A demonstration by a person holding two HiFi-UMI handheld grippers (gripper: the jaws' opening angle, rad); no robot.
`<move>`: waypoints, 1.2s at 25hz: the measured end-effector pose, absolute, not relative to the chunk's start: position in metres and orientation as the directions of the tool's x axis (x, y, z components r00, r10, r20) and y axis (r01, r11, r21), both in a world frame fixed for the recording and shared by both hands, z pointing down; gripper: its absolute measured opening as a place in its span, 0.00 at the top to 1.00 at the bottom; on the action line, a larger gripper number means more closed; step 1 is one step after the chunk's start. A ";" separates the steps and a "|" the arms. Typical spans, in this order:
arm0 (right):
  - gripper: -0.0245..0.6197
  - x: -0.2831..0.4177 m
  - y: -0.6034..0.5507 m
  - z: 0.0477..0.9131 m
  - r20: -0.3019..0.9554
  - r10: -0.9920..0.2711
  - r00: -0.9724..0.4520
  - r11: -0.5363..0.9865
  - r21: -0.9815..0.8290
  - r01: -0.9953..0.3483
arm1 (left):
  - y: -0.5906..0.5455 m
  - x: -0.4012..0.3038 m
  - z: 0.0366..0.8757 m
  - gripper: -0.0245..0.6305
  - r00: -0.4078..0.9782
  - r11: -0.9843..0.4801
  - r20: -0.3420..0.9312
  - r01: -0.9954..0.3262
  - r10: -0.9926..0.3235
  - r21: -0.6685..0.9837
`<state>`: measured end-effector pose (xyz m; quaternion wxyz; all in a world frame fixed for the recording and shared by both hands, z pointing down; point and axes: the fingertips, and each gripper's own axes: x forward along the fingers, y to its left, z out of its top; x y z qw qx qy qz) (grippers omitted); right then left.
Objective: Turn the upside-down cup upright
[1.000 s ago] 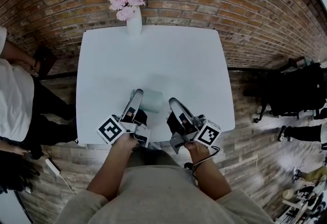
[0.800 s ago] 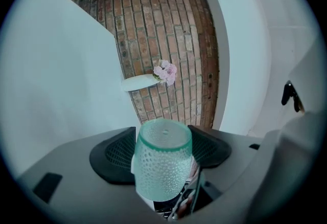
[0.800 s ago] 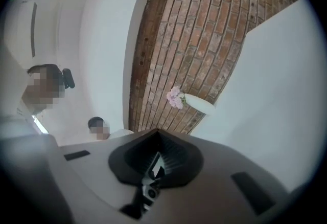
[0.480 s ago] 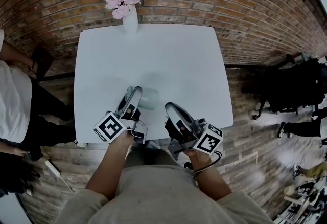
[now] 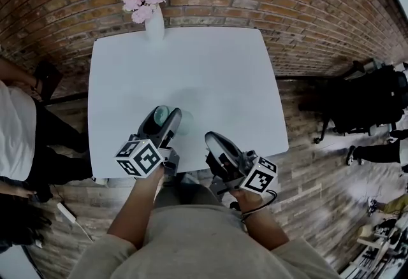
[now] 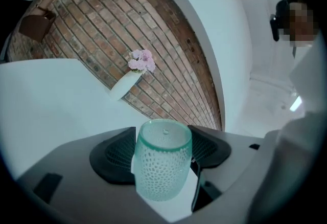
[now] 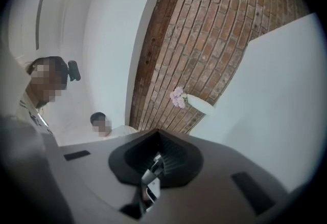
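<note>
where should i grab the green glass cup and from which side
Grip the cup across its dimpled round wall, coming in from the side, one pad on each flank. The left gripper holds it just so now; the texture should help against slipping, and both ends stay free.

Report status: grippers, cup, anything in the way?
Left gripper shut on green cup. Cup tilted, not yet upright. Right gripper shut, empty. Vase far off.
</note>
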<state>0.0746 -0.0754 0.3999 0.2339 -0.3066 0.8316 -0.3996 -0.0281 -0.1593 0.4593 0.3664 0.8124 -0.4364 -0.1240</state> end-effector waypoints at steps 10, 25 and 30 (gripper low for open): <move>0.95 0.089 -0.065 0.400 -0.135 -0.722 -0.679 0.480 -0.804 -0.351 | -0.158 -0.022 0.470 0.47 0.538 -0.409 0.245 -0.807 -0.807 0.425; 0.95 0.104 -0.050 0.399 -0.116 -0.753 -0.648 0.460 -0.797 -0.391 | -0.152 -0.006 0.502 0.47 0.476 -0.452 0.344 -0.879 -0.809 0.154; 0.95 0.107 -0.045 0.394 -0.117 -0.752 -0.648 0.464 -0.793 -0.395 | -0.149 0.004 0.507 0.47 0.471 -0.463 0.348 -0.879 -0.811 0.110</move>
